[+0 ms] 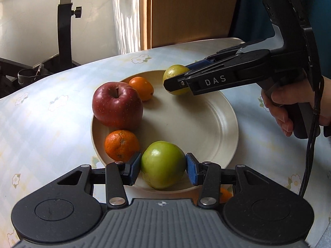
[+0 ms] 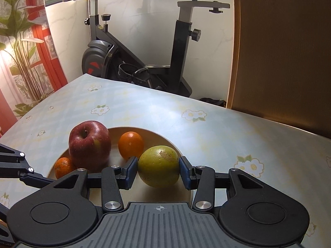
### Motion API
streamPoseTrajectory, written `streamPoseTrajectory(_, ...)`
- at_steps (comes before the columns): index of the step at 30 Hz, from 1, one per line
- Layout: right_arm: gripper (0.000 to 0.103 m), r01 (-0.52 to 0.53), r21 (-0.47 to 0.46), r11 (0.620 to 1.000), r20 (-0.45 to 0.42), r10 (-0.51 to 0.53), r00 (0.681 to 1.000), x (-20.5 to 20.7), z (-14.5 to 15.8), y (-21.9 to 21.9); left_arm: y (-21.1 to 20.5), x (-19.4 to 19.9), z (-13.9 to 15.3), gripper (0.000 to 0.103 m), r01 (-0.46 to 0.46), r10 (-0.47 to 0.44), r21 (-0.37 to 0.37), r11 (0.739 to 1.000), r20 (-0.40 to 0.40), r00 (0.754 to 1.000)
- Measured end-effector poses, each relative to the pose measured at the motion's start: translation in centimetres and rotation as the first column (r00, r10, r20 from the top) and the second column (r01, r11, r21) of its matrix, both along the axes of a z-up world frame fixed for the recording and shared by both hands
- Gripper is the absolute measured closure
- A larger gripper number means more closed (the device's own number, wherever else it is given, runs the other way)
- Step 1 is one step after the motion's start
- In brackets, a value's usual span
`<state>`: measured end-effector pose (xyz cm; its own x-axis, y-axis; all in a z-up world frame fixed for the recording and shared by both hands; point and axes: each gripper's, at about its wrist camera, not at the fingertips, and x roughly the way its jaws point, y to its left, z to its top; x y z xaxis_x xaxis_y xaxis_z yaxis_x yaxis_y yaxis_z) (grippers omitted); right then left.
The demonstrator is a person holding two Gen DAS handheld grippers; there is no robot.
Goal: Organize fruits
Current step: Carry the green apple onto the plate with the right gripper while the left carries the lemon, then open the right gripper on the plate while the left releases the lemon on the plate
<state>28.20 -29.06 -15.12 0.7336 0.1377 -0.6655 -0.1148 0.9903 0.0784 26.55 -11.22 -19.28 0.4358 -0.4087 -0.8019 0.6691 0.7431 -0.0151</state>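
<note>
A cream plate point(image 1: 196, 124) holds a red apple point(image 1: 116, 103), an orange point(image 1: 142, 87) and a mandarin point(image 1: 121, 144). My left gripper point(image 1: 163, 165) is shut on a green apple point(image 1: 163, 161) low over the plate's near rim. Whether the apple rests on the plate I cannot tell. At the far rim my right gripper point(image 1: 178, 75) is shut on a yellow-green fruit point(image 1: 172, 72). In the right wrist view that fruit point(image 2: 158, 165) sits between the blue pads of my right gripper point(image 2: 158, 170), beside the orange point(image 2: 130, 144), the red apple point(image 2: 89, 144) and the mandarin point(image 2: 63, 167) on the plate point(image 2: 163, 139).
The table point(image 1: 51, 113) wears a pale blue floral cloth. Another orange fruit point(image 1: 225, 195) peeks out under my left gripper's right side. A hand point(image 1: 283, 107) grips the right tool's handle. An exercise bike point(image 2: 144, 57) and a wooden panel point(image 2: 279, 51) stand beyond the table.
</note>
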Motion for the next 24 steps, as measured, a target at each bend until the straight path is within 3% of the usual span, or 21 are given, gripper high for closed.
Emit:
streamPoseTrajectory(8, 0.063, 0.001, -0.005, 1.000, 0.024, -0.001, 1.000, 0.9, -0.4, 0.8, 0.0, -0.2, -0.1, 0.054, 0.019, -0.019, 0.032, 0.999, 0.027, 0.999)
streamPoseTrajectory(24, 0.063, -0.001, -0.023, 1.000, 0.039, 0.002, 0.999, 1.3, -0.5, 1.8, 1.6, 0.8, 0.6, 0.054, -0.093, 0.089, 0.068, 0.993, 0.060, 0.994)
